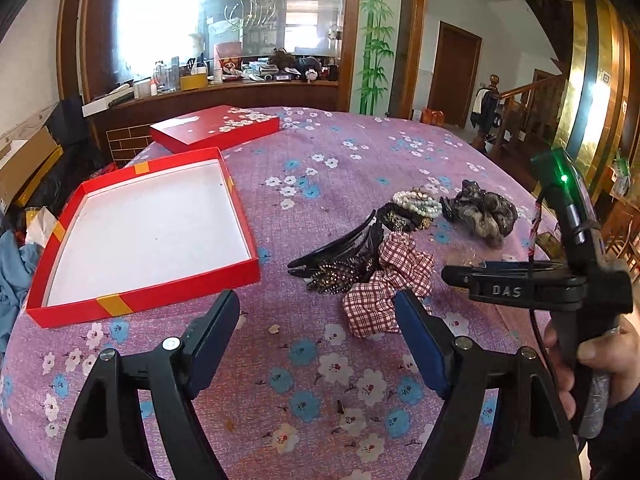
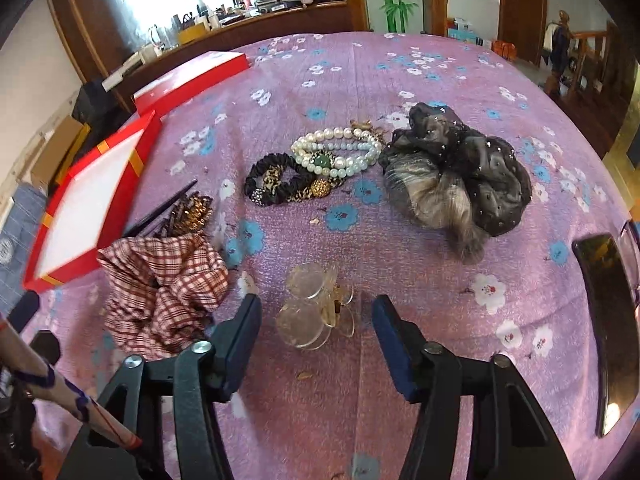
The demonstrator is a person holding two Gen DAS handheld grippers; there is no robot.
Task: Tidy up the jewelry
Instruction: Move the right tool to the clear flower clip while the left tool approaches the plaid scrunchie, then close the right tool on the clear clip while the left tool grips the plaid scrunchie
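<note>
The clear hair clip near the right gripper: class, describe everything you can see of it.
The clear hair clip looks like see-through plastic, built of round disc-shaped petals with a pale amber hinge at the middle. It lies flat on the purple flowered cloth, between the fingers of the open right gripper, which do not touch it. The checked scrunchie lies beside it, apart.

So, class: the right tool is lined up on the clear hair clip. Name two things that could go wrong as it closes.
1. The clear hair clip is glossy, with rounded petals, and stands on a soft cloth; the right tool, jaws open around it, could squeeze it out sideways.
2. The plaid scrunchie lies right beside one finger, so its fabric might get pinched too.
</note>
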